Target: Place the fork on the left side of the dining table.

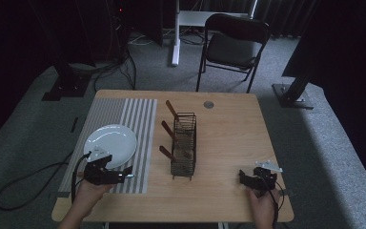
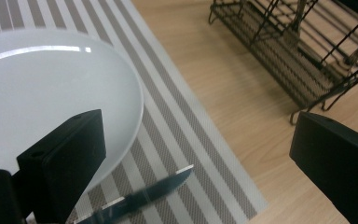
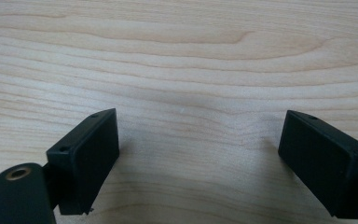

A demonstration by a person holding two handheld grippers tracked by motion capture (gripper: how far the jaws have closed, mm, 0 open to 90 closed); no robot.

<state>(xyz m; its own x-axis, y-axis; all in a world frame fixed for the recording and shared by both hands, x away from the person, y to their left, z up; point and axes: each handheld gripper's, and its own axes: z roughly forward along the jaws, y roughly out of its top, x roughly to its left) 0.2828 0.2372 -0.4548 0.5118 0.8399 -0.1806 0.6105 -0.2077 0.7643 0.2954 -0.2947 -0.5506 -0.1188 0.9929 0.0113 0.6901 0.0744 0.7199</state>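
Both grippers hang with jaws apart, the left gripper (image 1: 108, 172) over a knife (image 2: 140, 198) beside the plate (image 2: 37, 93) near the table's (image 1: 228, 138) front-left corner; a careless close could clip the rim. The right gripper (image 1: 257, 179) hangs at the front-right corner.

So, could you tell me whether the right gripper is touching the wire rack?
Apart: in the high view, bare table lies between the right gripper and the wire rack.

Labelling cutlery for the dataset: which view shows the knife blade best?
The left gripper view: the knife lies close up on the striped mat beside the white plate, serrated tip clear, between the open jaws. The high view shows a small glint by the left hand-held gripper. The right gripper view looks at bare tabletop.
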